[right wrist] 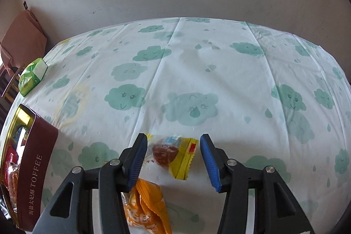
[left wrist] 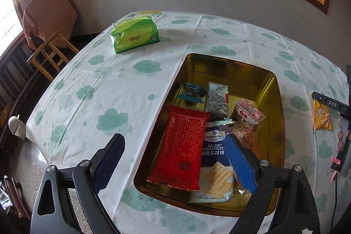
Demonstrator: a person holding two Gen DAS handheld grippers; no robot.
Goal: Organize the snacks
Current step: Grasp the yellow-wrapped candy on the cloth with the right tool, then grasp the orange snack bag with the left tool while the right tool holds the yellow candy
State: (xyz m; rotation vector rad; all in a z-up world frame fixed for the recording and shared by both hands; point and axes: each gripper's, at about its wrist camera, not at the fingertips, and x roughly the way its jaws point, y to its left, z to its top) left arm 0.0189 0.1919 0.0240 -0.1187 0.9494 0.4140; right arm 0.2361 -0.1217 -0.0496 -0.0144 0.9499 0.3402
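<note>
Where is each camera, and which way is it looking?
Left wrist: on the left gripper, looking forward and down into the tin of snacks; its open fingers show, and the person's hand at the right edge.
Right wrist: on the right gripper, looking over the table; open fingers flank a yellow packet.
Both show the tin, green tissue pack and window.

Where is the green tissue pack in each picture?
Left wrist view: the green tissue pack sits on the table at upper left, beyond the gold tin.
Right wrist view: the pack lies at the far left edge, beyond the tin's maroon side.
Shared landmark: the tin.
</note>
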